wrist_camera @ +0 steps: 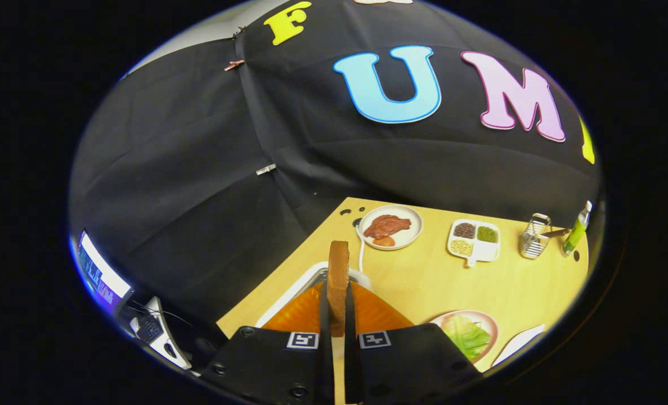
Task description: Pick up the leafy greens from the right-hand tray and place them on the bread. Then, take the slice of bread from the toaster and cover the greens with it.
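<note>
My gripper (338, 306) is shut on a slice of brown bread (338, 267), which stands upright and edge-on between the fingers. Directly beneath and behind the slice is the white toaster (306, 279), mostly hidden by the fingers. To the right of the fingers, on the wooden table (424, 275), a pink plate (488, 320) carries the leafy greens (466, 336). I cannot tell what lies under the greens.
Beyond the toaster sits a white plate of meat (391, 227), then a divided dish of grains (474, 241), a metal grater (535, 236) and a green bottle (577, 229). A white tray edge (518, 342) lies right of the pink plate. A monitor (102, 277) stands off the table to the left.
</note>
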Demonstrator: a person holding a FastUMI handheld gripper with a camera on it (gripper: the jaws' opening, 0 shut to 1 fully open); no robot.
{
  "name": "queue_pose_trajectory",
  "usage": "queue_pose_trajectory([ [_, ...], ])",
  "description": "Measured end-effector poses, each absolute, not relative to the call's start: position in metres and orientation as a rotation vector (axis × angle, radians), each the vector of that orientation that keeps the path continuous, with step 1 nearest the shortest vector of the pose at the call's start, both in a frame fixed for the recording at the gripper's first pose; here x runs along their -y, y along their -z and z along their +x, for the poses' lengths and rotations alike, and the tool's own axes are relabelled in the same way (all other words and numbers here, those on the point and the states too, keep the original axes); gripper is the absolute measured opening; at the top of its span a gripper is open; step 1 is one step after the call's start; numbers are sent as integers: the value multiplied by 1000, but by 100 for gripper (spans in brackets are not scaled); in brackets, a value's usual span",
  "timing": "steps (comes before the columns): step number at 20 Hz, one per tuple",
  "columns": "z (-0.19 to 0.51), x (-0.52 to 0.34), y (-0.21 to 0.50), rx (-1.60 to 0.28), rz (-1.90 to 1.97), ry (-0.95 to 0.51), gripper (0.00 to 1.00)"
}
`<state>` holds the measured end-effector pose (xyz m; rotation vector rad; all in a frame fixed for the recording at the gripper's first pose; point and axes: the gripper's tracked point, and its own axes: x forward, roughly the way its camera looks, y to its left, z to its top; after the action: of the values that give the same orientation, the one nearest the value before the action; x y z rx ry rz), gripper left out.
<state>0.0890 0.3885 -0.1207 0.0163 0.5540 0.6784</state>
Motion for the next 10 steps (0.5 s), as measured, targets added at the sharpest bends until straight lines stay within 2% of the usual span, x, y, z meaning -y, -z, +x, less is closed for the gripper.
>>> queue_pose_trajectory([
  [7, 117, -294, 156, -628, 47, -476, 11],
  [10, 120, -268, 178, -688, 112, -432, 11],
])
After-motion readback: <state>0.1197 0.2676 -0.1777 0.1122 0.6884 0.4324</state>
